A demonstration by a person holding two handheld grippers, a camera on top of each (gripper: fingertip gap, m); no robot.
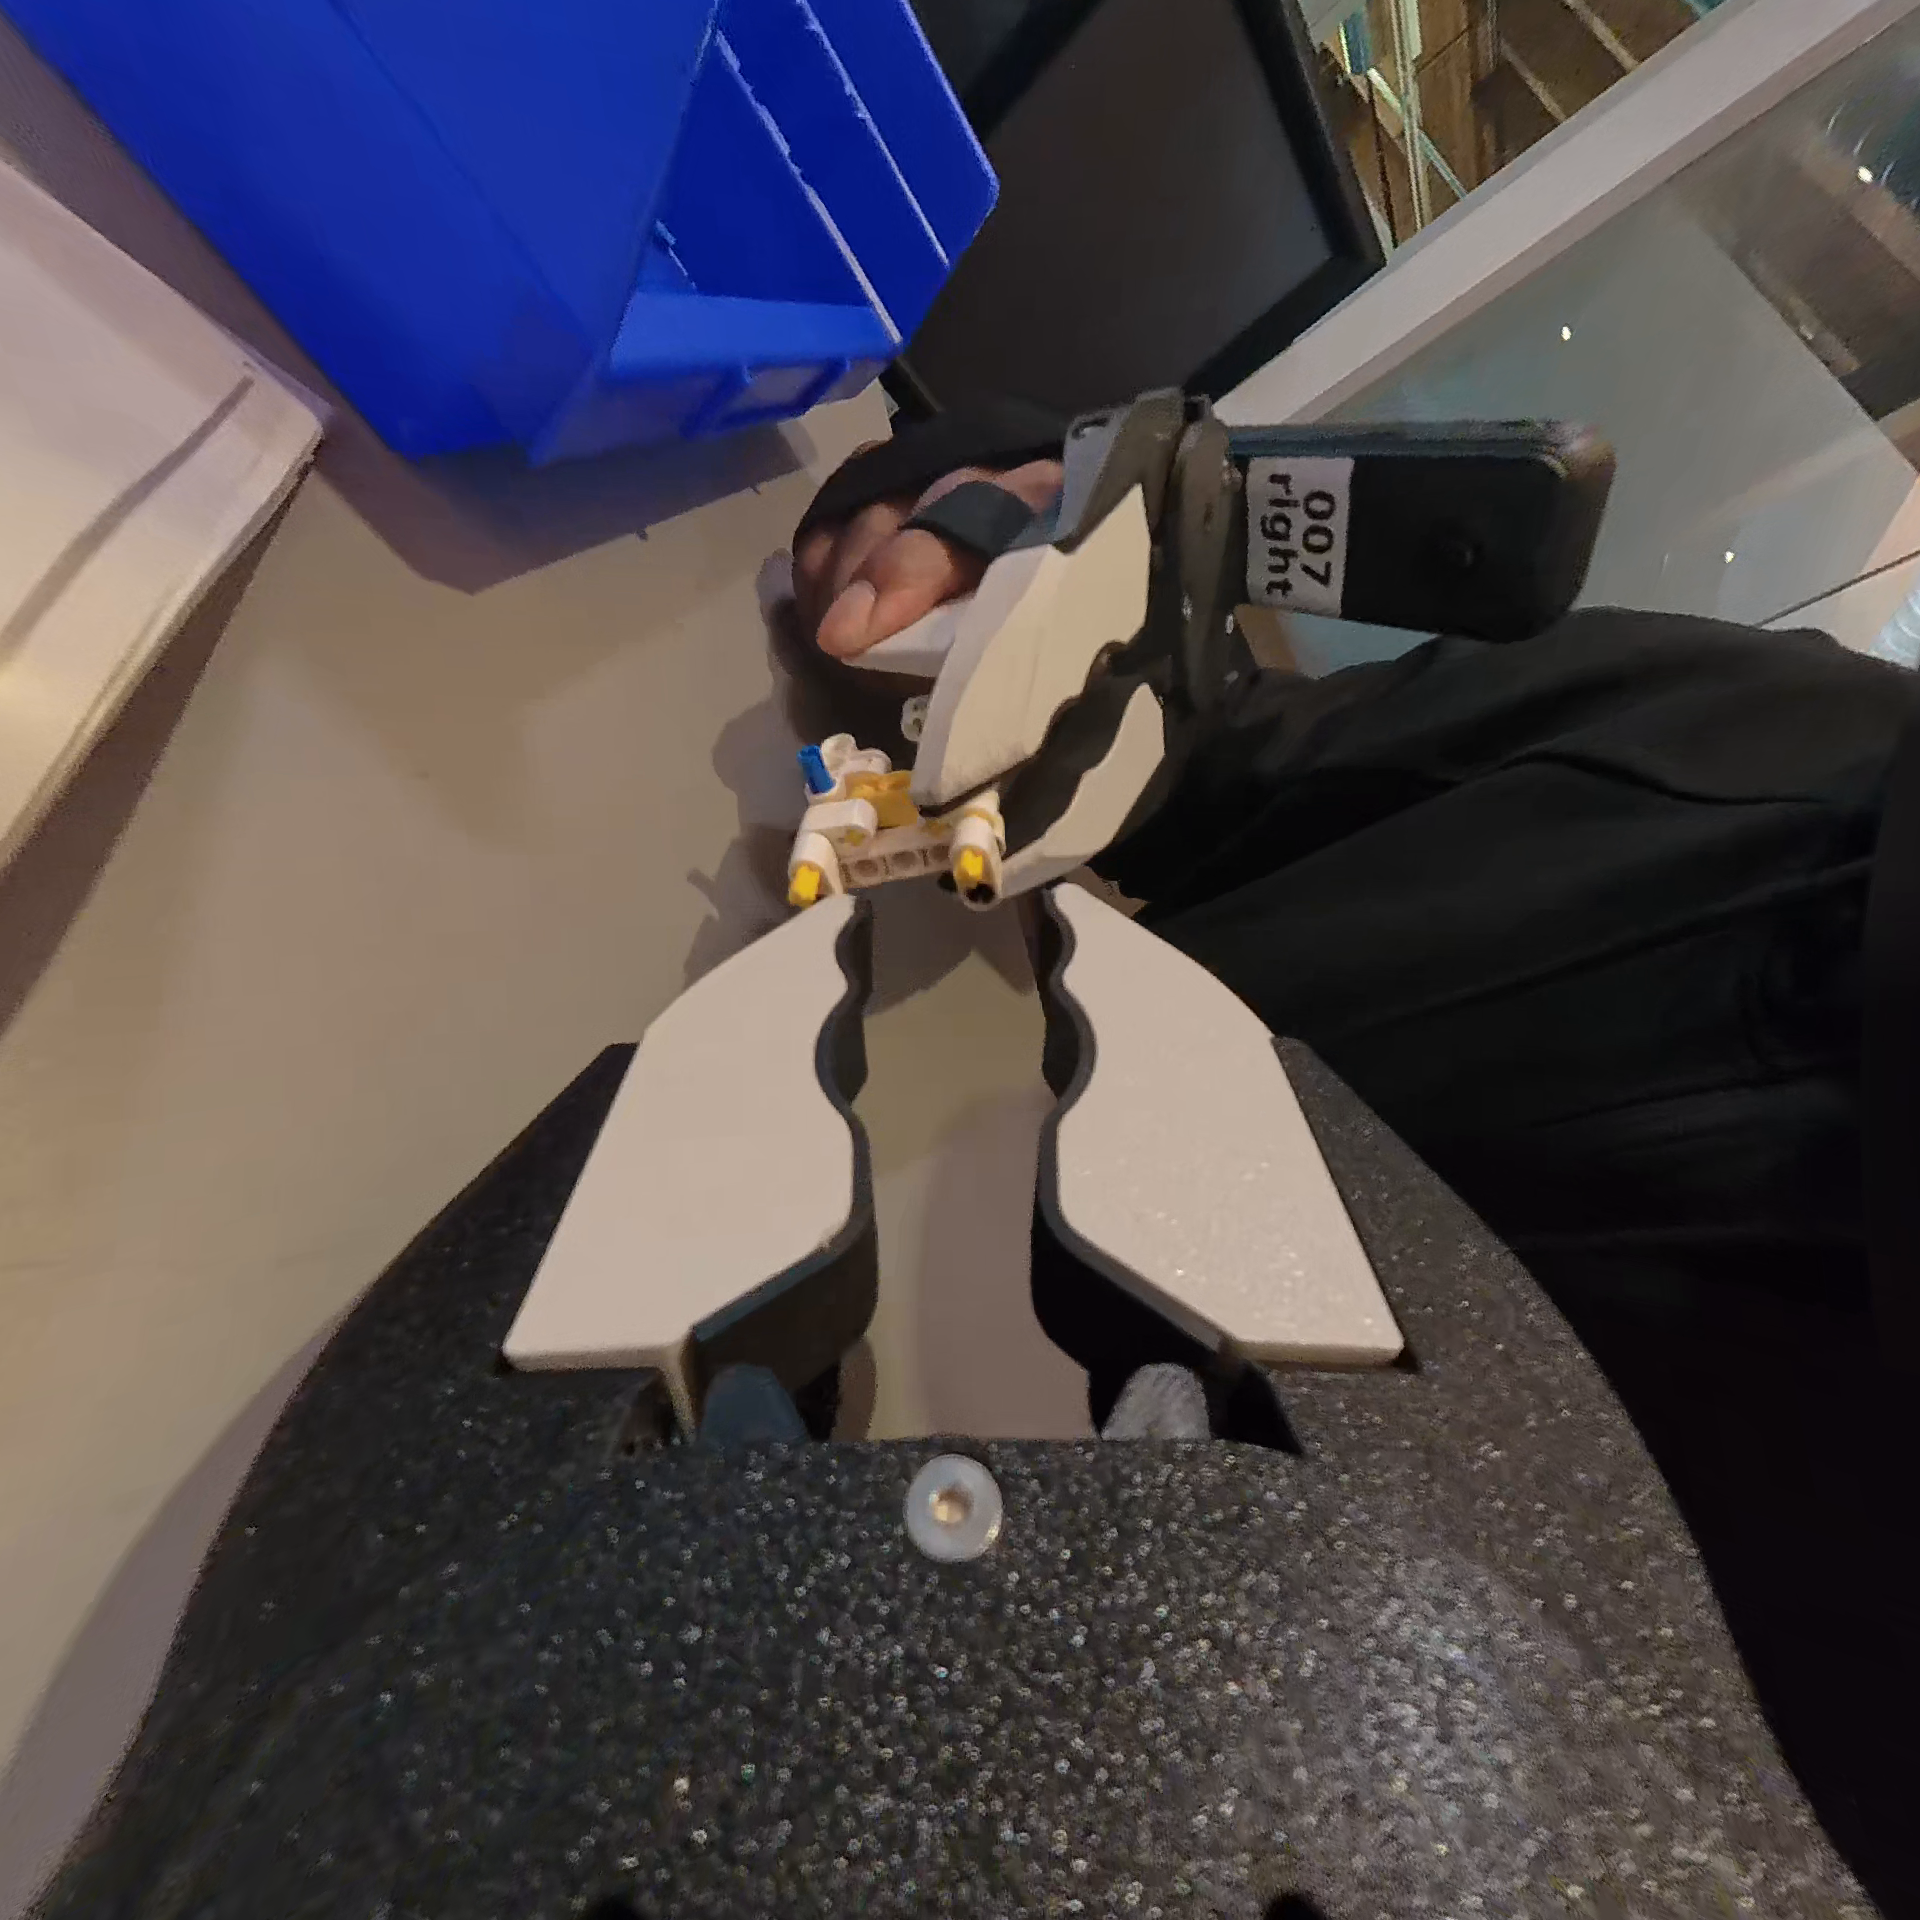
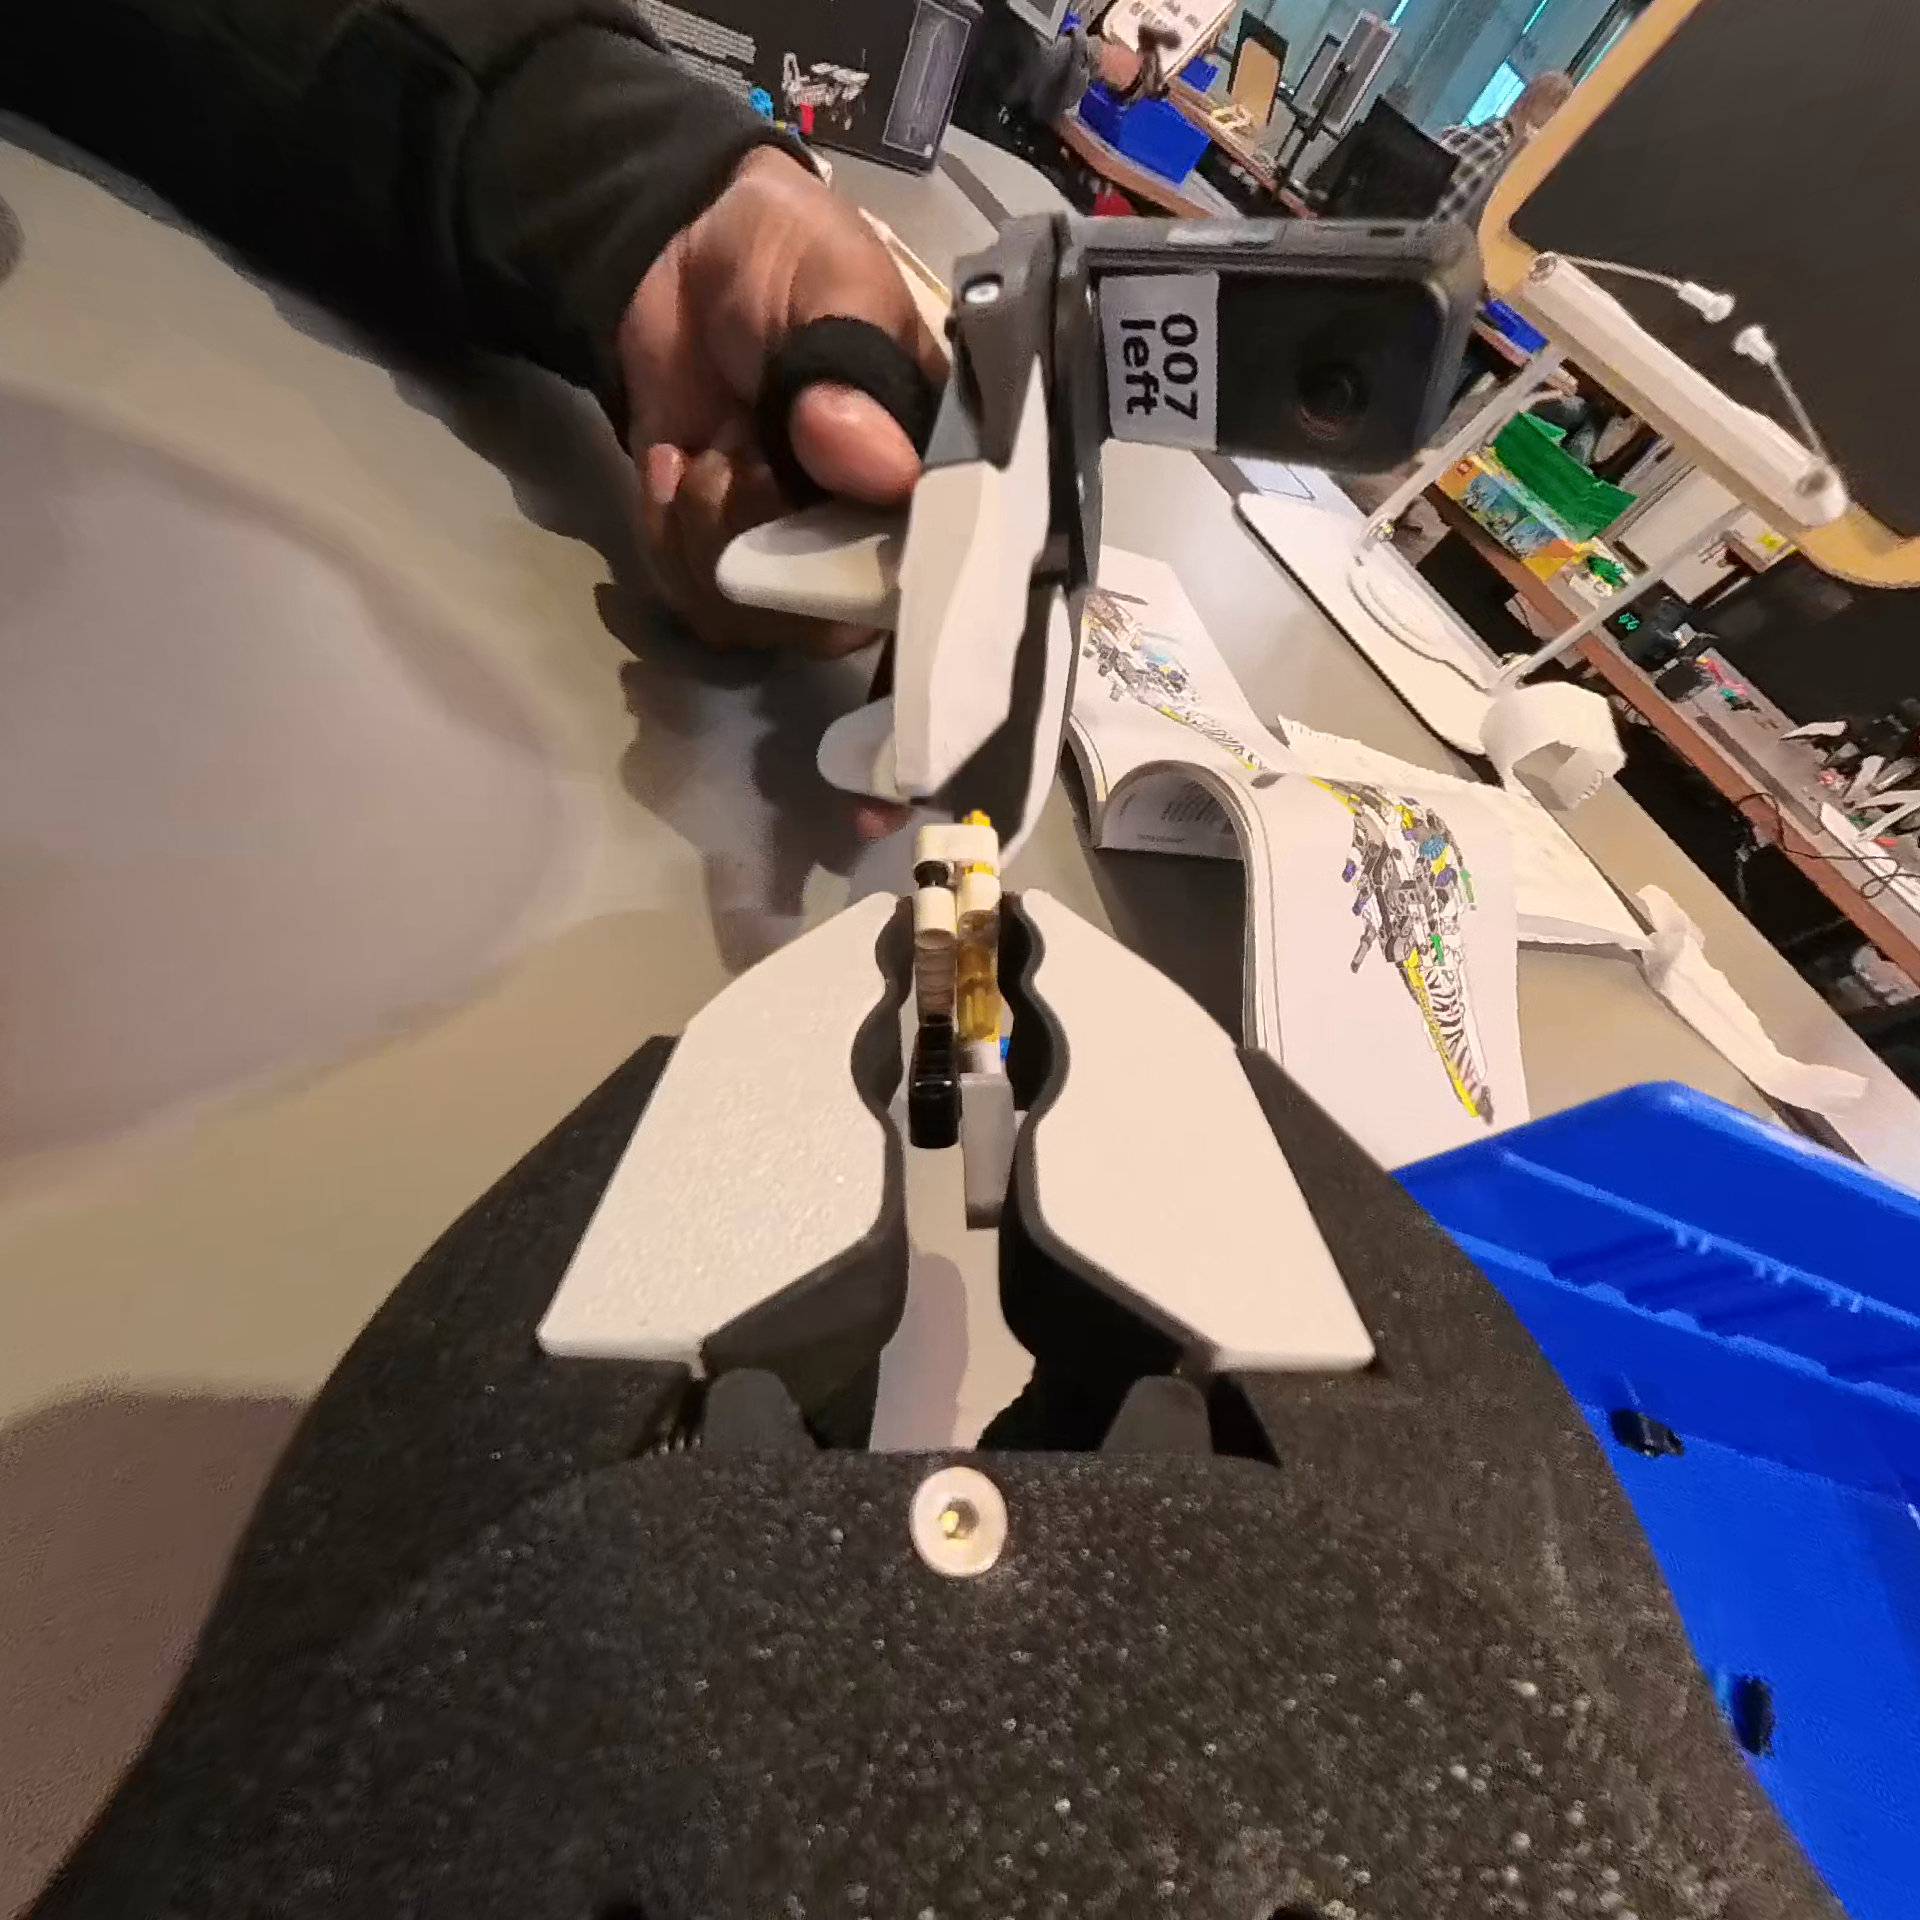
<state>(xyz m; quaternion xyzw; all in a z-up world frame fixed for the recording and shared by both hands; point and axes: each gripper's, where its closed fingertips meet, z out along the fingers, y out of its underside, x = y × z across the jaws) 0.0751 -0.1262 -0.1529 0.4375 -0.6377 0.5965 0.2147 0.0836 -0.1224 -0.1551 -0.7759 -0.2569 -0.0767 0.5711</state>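
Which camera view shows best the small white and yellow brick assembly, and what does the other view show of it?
The left wrist view: the brick assembly appears side-on, with its white beam, yellow pins and blue pin, clamped by the right gripper. The right wrist view shows it only end-on, mostly hidden between that gripper's fingers.

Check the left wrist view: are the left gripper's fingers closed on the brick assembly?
No: the left gripper stands open, fingertips just short of the brick assembly, which the right gripper clamps.

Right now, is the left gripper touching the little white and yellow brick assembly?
Apart. In the left wrist view the left gripper stands open with bare table between its fingers; the brick assembly sits beyond its tips, held by the right gripper.
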